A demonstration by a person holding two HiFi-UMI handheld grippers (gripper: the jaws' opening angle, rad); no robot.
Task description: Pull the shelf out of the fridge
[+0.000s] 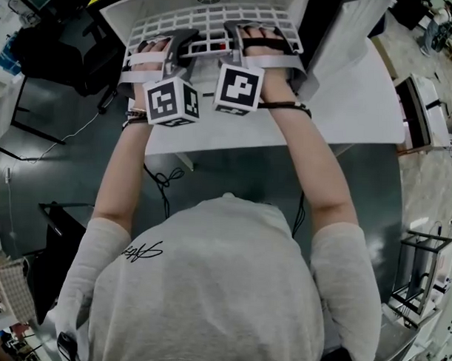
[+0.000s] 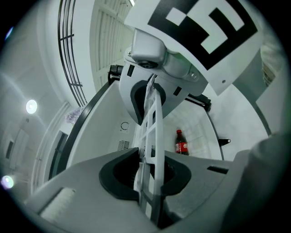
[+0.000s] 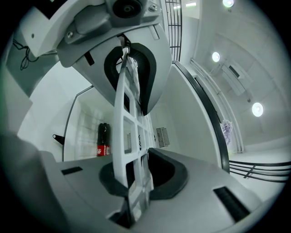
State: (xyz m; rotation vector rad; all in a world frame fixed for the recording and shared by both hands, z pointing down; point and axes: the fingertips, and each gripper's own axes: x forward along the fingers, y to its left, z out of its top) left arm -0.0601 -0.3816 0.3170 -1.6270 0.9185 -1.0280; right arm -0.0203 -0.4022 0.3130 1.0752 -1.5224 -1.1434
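i have the left gripper (image 2: 148, 170) and right gripper (image 3: 136, 175) each pinching the near rim of the white grid shelf (image 2: 152, 123), side by side for a square pull, the shelf reaching ahead of both into the fridge (image 2: 195, 129).

Dark glossy floor (image 1: 56, 163), white table (image 1: 362, 107)

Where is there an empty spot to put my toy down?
The white tabletop is bare to the right of the right hand-held gripper, out to its edge. The front of the white plastic grid shelf is crowded: both that one and the left hand-held gripper clamp it.
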